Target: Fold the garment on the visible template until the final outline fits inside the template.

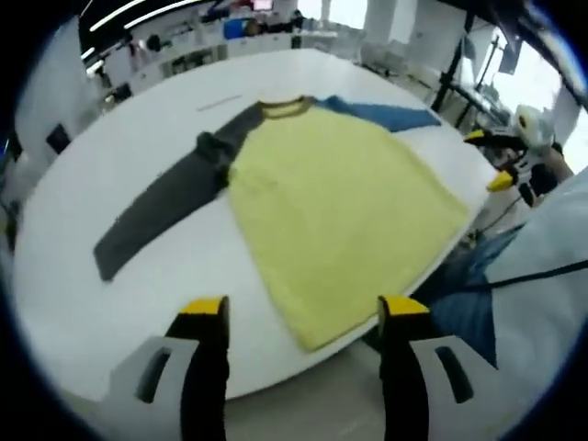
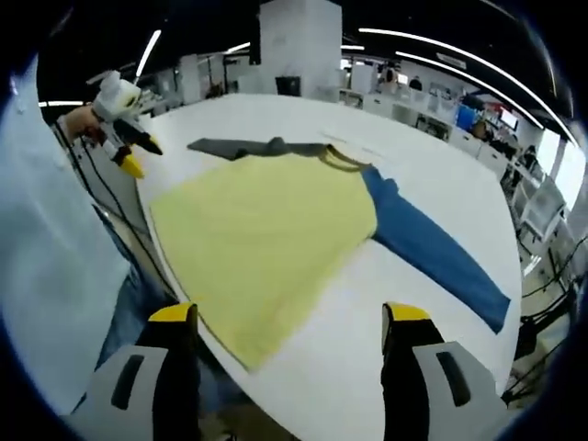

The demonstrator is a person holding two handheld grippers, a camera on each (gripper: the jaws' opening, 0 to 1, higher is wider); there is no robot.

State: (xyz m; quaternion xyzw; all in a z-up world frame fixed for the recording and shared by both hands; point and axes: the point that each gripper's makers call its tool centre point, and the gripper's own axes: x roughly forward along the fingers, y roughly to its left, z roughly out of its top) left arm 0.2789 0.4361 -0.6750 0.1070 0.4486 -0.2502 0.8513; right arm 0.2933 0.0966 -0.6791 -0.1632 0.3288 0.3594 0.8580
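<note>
In the left gripper view the left gripper [image 1: 301,317] hangs with its yellow-tipped jaws spread wide and empty, just short of the hem of the garment [image 1: 340,216], which lies flat on the white table [image 1: 110,303] with its grey sleeve [image 1: 161,207] stretched out. In the right gripper view the right gripper [image 2: 289,322] is likewise spread and holding nothing, near the yellow hem, with the blue sleeve [image 2: 441,253] extended across the table.
</note>
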